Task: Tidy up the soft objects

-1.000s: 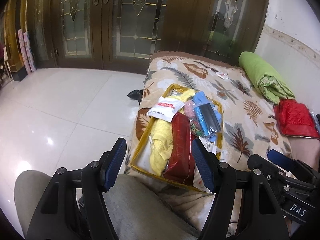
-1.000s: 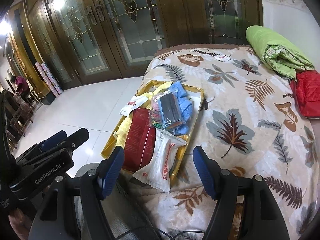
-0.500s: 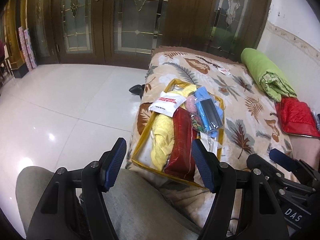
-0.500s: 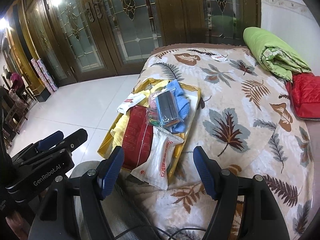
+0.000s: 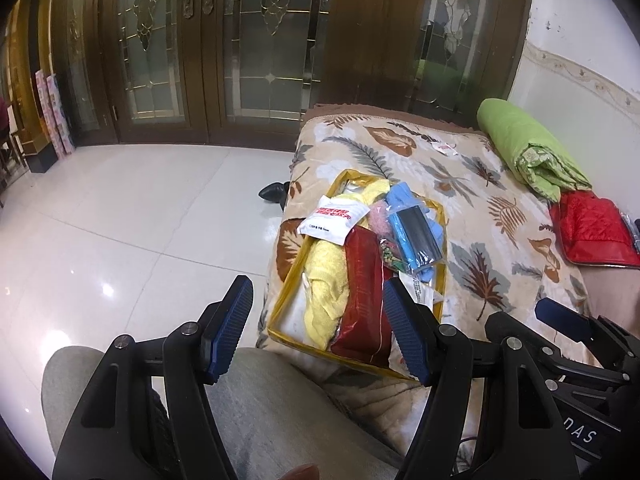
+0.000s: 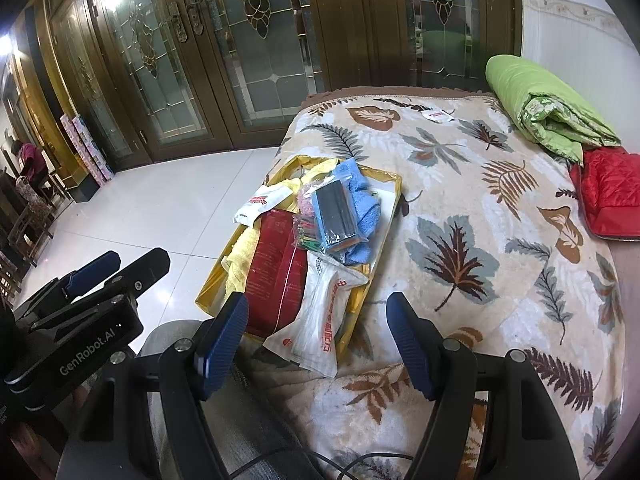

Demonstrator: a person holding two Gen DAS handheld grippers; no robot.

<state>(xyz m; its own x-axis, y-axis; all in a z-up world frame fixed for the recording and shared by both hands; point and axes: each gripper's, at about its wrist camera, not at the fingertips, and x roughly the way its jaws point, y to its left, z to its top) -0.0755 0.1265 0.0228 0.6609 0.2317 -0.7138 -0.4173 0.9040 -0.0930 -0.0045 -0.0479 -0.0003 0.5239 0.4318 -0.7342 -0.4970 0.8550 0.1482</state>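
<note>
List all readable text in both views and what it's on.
"GenRobot.AI": body of the left gripper, seen from the right wrist view.
"DAS": partial lettering on the body of the right gripper, cut off by the frame edge.
White packet: red logo and a small black line, too blurred to read.
White plastic bag: red characters, unreadable.
Red package: fine print, too small.

Glass-panelled wooden doors (image 5: 256,52) stand behind a glossy white tiled floor (image 5: 120,216).
</note>
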